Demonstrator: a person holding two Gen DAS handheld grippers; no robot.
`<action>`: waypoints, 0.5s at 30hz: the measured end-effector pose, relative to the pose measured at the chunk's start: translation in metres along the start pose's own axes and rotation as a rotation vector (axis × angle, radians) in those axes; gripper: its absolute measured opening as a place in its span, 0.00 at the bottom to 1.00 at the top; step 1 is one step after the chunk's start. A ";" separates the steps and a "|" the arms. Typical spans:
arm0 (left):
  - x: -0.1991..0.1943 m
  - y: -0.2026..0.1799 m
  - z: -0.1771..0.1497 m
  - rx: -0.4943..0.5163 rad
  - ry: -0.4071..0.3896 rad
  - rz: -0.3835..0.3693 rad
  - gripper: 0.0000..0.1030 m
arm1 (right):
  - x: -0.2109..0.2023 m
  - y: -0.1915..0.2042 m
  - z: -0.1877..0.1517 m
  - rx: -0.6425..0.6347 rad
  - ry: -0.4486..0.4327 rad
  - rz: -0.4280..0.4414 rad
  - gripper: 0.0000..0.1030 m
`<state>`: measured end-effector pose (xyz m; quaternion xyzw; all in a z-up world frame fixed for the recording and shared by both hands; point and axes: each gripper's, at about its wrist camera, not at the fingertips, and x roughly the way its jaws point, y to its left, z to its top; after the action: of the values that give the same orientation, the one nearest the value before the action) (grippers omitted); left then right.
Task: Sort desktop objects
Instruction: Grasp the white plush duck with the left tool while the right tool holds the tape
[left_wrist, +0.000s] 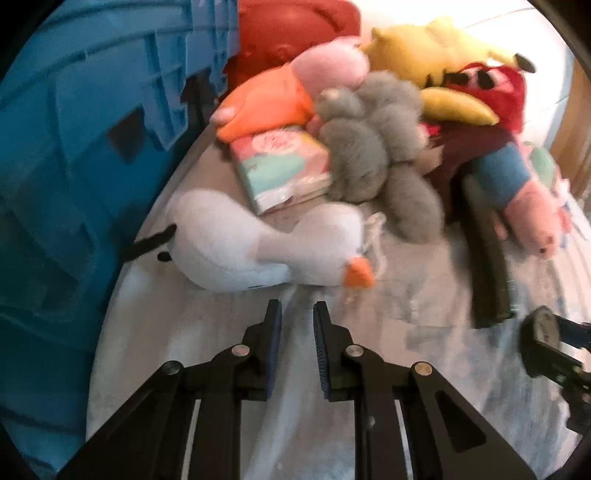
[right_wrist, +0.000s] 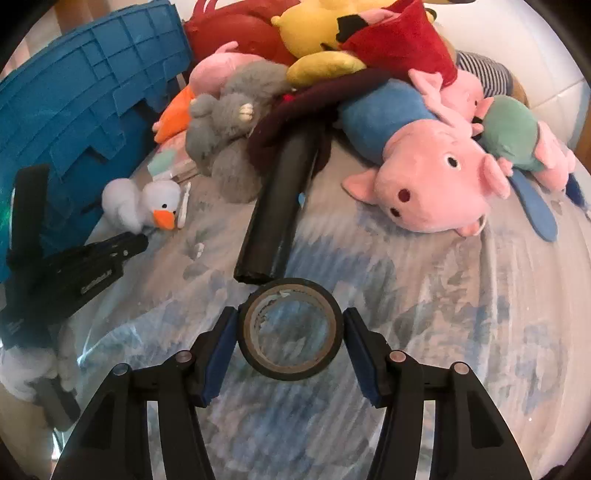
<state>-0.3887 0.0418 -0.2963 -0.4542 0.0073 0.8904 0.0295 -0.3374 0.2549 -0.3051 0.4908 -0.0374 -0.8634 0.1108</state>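
Observation:
A roll of black tape (right_wrist: 290, 329) lies flat on the blue-white cloth, between the jaws of my right gripper (right_wrist: 290, 325). The jaws stand open on either side of it, the left pad at its edge. My left gripper (left_wrist: 297, 314) is empty with its jaws narrowly apart, just in front of a white plush duck (left_wrist: 258, 247), which also shows in the right wrist view (right_wrist: 142, 205). A black tube (right_wrist: 279, 218) lies beyond the tape. A pile of plush toys sits behind: a grey one (left_wrist: 373, 155), a pink pig (right_wrist: 432, 184), a yellow one (left_wrist: 417, 48).
A blue plastic crate (left_wrist: 85, 147) stands on the left, close to the duck. A tissue pack (left_wrist: 284, 166) lies under the grey plush. The left gripper (right_wrist: 92, 266) shows at the left of the right wrist view. Open cloth lies to the right of the tape.

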 end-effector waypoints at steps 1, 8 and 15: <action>-0.008 0.000 0.001 0.003 -0.008 -0.007 0.17 | -0.002 0.000 0.000 0.001 -0.003 -0.002 0.56; -0.020 0.012 0.021 -0.049 -0.030 0.047 0.86 | -0.006 -0.009 0.000 0.026 -0.022 -0.003 0.56; -0.005 0.004 0.037 -0.201 0.011 0.102 0.86 | -0.007 -0.013 0.015 0.000 -0.022 0.001 0.56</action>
<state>-0.4158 0.0390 -0.2702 -0.4587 -0.0586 0.8845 -0.0615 -0.3491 0.2687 -0.2940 0.4814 -0.0389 -0.8686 0.1107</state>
